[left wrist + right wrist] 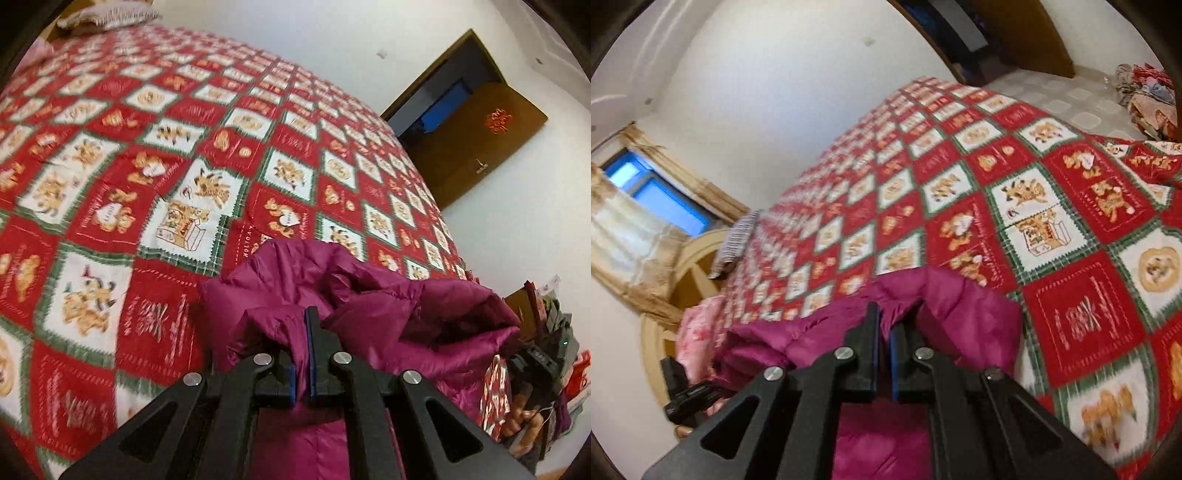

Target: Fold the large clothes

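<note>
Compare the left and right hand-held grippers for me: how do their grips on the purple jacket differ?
The left hand-held gripper pinches a thin fold of the purple jacket, its pads nearly meeting; the right hand-held gripper clamps a puffier edge, so its fingers stay slightly apart. Past the left one there is a brown door; past the right one, a curtained window. Both are shut on the jacket above the red patchwork bedspread.

A magenta puffer jacket (295, 280) of shiny quilted fabric hangs bunched above a bed spread with a red, white and green checked quilt (110, 155). Its upper edge is gathered into puffy folds, pinched at two places, and a stretch of it sags between them. The rest of the garment drops out of sight below the lower edge of both views.
</note>
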Tool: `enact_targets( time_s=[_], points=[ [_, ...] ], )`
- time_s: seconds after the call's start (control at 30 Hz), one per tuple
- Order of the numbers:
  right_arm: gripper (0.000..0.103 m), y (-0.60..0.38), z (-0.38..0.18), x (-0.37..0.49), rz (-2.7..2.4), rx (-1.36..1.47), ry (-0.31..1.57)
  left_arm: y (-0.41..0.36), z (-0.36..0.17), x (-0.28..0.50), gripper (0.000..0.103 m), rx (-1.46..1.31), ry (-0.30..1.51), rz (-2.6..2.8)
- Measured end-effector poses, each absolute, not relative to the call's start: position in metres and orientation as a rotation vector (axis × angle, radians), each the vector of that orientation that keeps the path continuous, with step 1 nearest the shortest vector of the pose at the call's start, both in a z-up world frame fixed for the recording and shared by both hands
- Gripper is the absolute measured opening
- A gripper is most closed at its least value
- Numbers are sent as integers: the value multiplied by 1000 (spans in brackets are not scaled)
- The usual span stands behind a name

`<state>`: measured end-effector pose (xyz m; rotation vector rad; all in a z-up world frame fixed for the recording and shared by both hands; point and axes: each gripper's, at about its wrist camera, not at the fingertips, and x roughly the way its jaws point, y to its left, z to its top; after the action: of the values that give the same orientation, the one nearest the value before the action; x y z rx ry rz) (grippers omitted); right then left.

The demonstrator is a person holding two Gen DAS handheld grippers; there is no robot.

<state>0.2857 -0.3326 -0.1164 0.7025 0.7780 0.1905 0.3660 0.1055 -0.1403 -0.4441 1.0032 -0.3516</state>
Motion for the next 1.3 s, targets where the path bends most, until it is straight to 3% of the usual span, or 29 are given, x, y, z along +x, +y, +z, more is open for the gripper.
enact_targets(
  time_s=[0.33, 0.43, 0.5, 0.57, 0.77, 0.87, 0.9, 0.97, 1.07, 1.23, 1.3],
  points=[
    [6, -323, -181, 335, 63, 631, 859, 145, -171, 418, 9, -834, 1070, -578],
    [5, -323, -187, 337, 60, 622, 853, 183, -179, 422, 23, -1097, 974, -688],
    [5, -321, -189, 337, 58, 599, 851, 211, -176, 420, 56, -1138, 895, -584],
    [5, -319, -189, 337, 53, 589, 850, 231, -165, 413, 68, -1102, 834, -452],
    [14, -336, -178, 343, 114, 713, 897, 189, -111, 389, 68, -670, 861, -362],
    [37, -361, -148, 327, 157, 822, 809, 148, -84, 366, 68, -442, 824, -379],
    [67, -365, -136, 320, 148, 817, 774, 132, -76, 358, 68, -376, 810, -378],
    [102, -369, -106, 297, 86, 767, 662, 105, -66, 346, 68, -259, 788, -364],
    [102, -346, -66, 268, 48, 602, 566, 60, -66, 331, 68, -90, 739, -364],
    [62, -245, -59, 281, 107, 186, 682, -2, -99, 341, 68, 147, 665, -223],
    [56, -208, -74, 301, 142, 97, 727, -21, -110, 346, 68, 233, 602, -134]
  ],
)
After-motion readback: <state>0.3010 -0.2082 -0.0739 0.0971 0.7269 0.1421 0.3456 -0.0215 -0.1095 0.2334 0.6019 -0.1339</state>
